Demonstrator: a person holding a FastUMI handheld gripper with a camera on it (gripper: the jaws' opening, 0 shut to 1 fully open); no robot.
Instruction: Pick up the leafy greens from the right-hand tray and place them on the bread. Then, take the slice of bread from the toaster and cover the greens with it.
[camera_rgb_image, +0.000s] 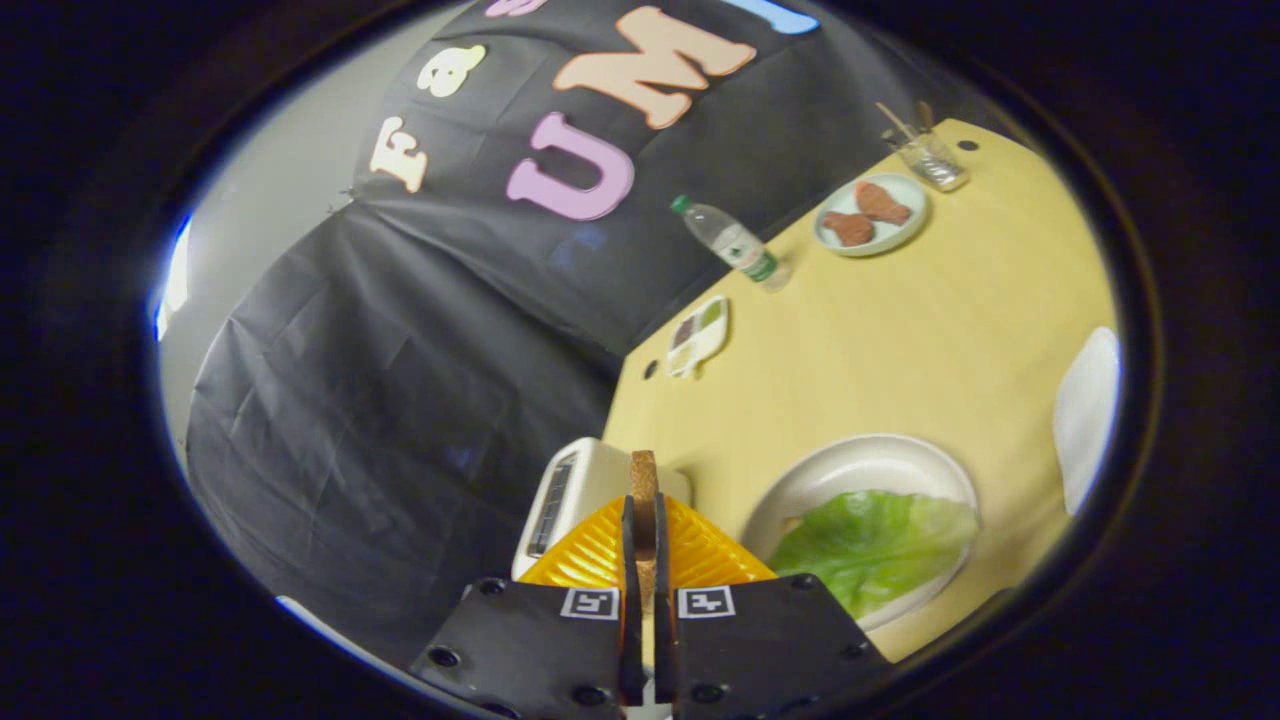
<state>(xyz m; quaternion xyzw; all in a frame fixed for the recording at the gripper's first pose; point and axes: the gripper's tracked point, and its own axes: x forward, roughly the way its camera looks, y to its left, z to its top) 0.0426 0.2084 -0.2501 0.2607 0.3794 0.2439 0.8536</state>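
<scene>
Pale yellow wood makes up the table (900, 340), which spreads ahead and to the right of the gripper (645, 540). The gripper's two fingers stand nearly closed, pressed on either side of a thin slice of bread (644, 485) held upright and edge-on between them, its brown crust end sticking out just beyond the fingertips. Directly behind the slice, a little to the left of the fingers, sits the white toaster (575, 490), its slotted top facing left in this tilted view; whether the bread's lower edge is within the slot or clear of it cannot be told. Just to the right of the fingers lies a round white plate (860, 465) with a large leafy greens (875, 545) leaf spread across its nearer half; what lies under the leaf is hidden. Farther right, a second white plate (1088, 410) shows at the table's side. Well beyond the fingers stand a small white tray (698, 337) with dark and green contents, a clear water bottle (730, 243) with a green cap, a pale green dish (872, 215) carrying two brown pieces of food, and a glass (930, 155) holding sticks.
</scene>
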